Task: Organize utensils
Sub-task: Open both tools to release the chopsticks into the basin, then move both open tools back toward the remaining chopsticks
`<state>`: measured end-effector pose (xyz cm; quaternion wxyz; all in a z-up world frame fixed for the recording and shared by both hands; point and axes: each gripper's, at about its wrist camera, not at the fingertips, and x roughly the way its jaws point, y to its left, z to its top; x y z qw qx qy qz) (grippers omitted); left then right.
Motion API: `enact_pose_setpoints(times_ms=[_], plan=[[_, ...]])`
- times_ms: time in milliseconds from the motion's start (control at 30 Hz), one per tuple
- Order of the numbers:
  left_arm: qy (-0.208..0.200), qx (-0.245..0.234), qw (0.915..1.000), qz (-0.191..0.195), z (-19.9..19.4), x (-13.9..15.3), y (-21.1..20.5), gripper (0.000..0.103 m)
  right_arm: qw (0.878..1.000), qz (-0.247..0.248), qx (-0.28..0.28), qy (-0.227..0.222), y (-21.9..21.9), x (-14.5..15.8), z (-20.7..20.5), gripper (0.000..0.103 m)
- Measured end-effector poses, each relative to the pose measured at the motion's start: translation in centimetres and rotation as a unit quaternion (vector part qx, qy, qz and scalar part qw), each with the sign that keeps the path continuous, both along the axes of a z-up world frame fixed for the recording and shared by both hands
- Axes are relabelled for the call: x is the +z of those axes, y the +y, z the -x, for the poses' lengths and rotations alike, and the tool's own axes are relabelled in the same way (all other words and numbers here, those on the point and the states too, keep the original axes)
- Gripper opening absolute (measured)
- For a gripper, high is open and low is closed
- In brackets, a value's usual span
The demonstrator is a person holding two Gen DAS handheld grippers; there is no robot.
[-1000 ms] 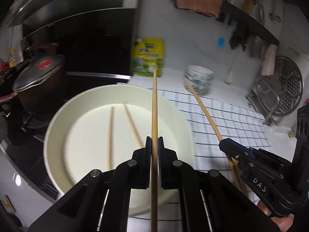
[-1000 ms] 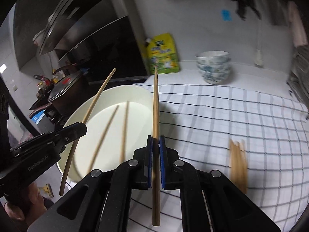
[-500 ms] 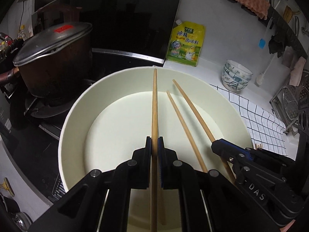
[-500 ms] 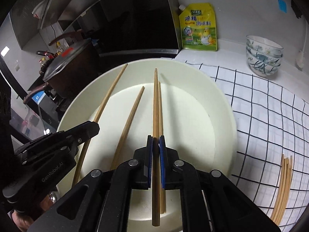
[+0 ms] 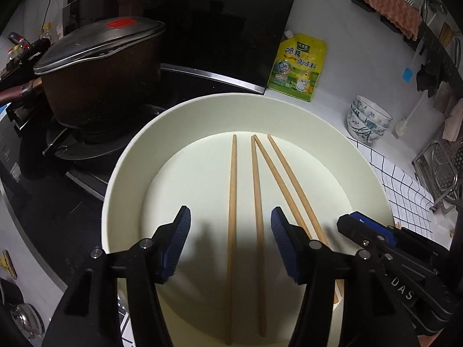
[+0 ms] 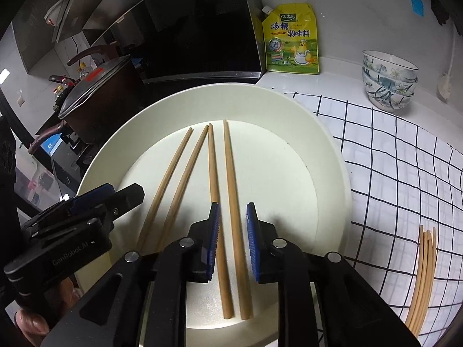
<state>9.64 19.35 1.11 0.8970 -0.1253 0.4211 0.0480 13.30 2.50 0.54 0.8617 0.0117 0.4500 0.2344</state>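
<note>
Chopsticks [image 6: 220,202], four of them, lie flat inside the cream plate [image 6: 324,150], tips toward twelve o'clock. Over its six o'clock rim the right gripper [image 6: 233,217] is opening, pads clear of one stick lying between them. At nine o'clock of it, the left gripper [image 5: 230,222] is opening too, nothing pinched; more chopsticks [image 6: 424,271] rest on the checked cloth [image 6: 405,173] at four o'clock.

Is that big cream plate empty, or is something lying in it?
Not empty: four wooden chopsticks lie flat in the round cream plate, side by side.
</note>
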Motion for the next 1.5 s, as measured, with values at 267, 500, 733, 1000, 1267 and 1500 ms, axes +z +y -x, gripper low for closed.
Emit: enact_pose_setpoints(times_ms=[267,500,733,1000,1267,1500], plan=[[0.000,0.003,1.0000,0.005,1.4,0.4,0.1,0.057,1.000,-0.011,-0.003,-0.012,-0.7,1.0,1.3,0.018],[-0.029,0.019,0.9989,-0.033,3.5,1.8,-0.5,0.057,1.000,-0.010,-0.003,-0.029,-1.5,2.3,3.2,0.018],[-0.041,0.012,0.9985,-0.033,5.1,3.0,-1.7,0.061,0.999,-0.006,-0.008,-0.047,-3.8,3.3,5.5,0.022],[-0.037,-0.010,0.9988,-0.032,6.4,2.7,-5.2,0.064,0.998,-0.007,-0.039,-0.055,-8.8,3.5,7.3,0.026],[-0.043,-0.035,0.9982,-0.022,7.5,2.5,-9.3,0.071,0.995,-0.001,-0.080,-0.059,-14.5,2.7,9.1,0.035],[-0.033,-0.073,0.9967,0.007,8.2,2.0,-13.8,0.075,0.990,0.012,-0.131,-0.058,-20.9,1.4,10.0,0.042]])
